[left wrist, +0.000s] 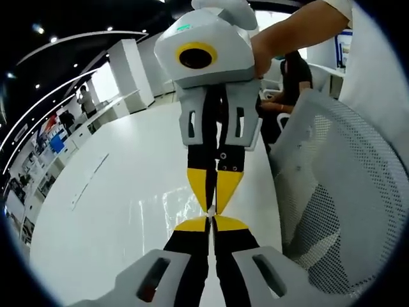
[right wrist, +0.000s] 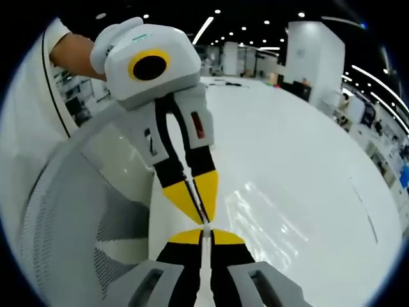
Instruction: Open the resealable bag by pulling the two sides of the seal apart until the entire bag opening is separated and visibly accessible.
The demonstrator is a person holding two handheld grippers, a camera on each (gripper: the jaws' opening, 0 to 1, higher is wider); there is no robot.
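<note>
Seemingly unlabelled clear bag (left wrist: 182, 208), tools (left wrist: 211, 220) pinched.

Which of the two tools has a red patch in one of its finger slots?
The left tool: red shows in a slot of its white finger housing. On the right tool the slots look dark.

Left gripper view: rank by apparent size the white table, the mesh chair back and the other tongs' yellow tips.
1. glossy white table
2. white perforated mesh chair back, though nearness to the camera inflates it
3. yellow tips of the right tongs, clearly smallest
</note>
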